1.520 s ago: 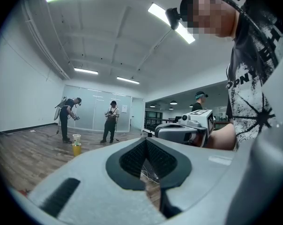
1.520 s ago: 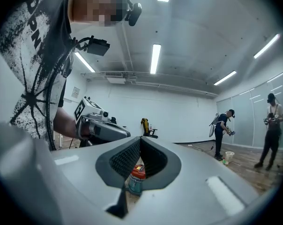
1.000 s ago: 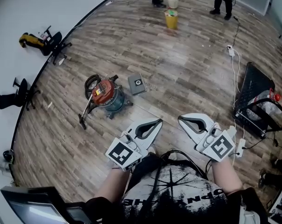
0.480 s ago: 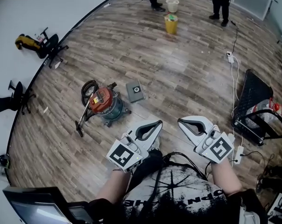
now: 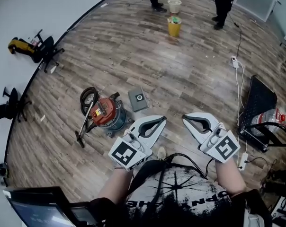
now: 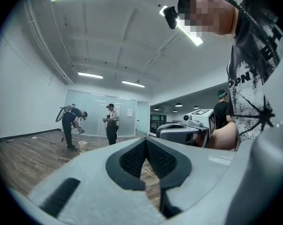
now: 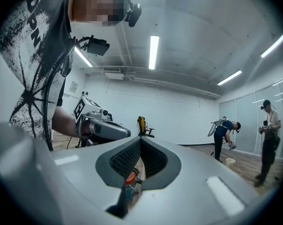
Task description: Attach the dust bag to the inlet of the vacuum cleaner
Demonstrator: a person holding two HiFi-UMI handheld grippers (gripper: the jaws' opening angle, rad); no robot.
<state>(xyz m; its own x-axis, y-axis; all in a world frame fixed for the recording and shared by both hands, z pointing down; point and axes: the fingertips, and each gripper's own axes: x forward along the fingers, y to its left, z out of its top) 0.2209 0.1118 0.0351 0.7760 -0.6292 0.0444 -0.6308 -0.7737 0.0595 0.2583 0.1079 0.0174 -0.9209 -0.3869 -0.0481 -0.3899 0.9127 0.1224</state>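
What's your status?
Both shut, empty: left tool, right tool. Unattached dust bag on floor beside vacuum cleaner. Nothing in the way.

Head above vacuum cleaner (image 5: 105,116), gripper views level

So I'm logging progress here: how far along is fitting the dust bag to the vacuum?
Nothing looks done: the dust bag lies flat on the floor beside the vacuum, unattached. Nothing is in hand: left claw and right claw are shut and empty. Left: pick it up, attach it.
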